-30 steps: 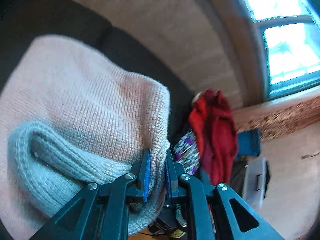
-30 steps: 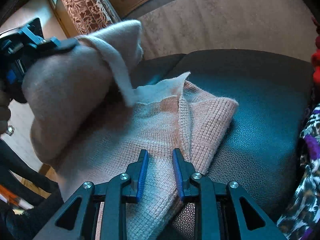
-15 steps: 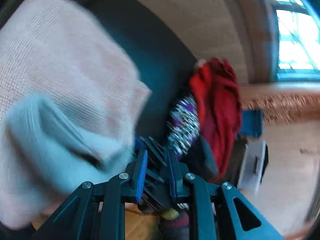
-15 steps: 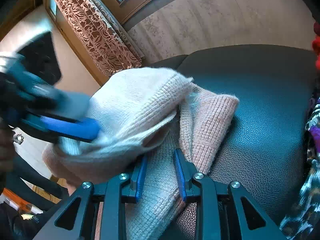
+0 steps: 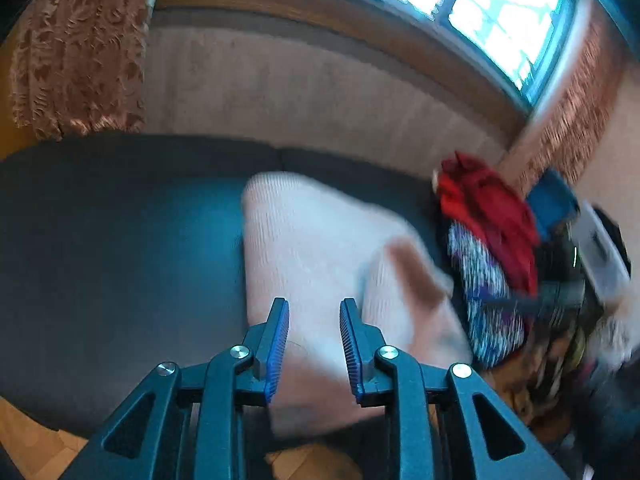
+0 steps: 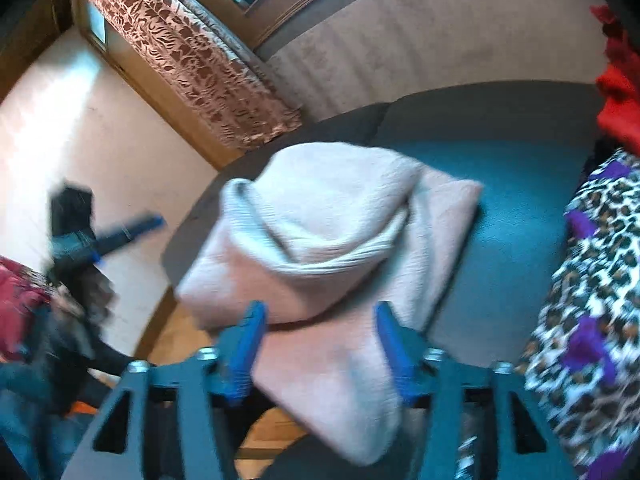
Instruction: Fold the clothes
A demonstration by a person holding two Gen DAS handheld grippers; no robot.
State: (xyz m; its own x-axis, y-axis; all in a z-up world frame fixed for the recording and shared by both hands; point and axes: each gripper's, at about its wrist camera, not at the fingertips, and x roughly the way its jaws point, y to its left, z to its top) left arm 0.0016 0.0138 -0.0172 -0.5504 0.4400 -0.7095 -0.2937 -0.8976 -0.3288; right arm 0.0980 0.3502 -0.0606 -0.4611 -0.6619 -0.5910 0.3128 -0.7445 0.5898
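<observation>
1. The pink knit sweater [image 6: 320, 240] lay in a bundled, several-layer heap on the dark sofa seat [image 6: 520, 208], its near end hanging over the seat's front edge toward the wooden floor.
2. The right tongs [image 6: 318, 344] stood spread wide and held nothing; the sweater lay just ahead at 12 o'clock, its lower flap running down between the two fingers.
3. The left tongs [image 5: 312, 340] were also spread and empty, with the sweater [image 5: 320, 248] ahead from 12 to 1 o'clock. In the right wrist view they showed as a blur at 9 o'clock, well apart from the cloth.
4. The sweater's long axis ran roughly from 7 to 1 o'clock in the right wrist view. By my judgement the right tongs were the nearer.
5. Whether the bundle counted as finished or needed another fold could not be settled.
6. A pile of other clothes, red garment [image 5: 488, 208] and leopard-print fabric [image 6: 592, 280], sat at 3 o'clock.
7. No brand, label or writing could be read.
</observation>
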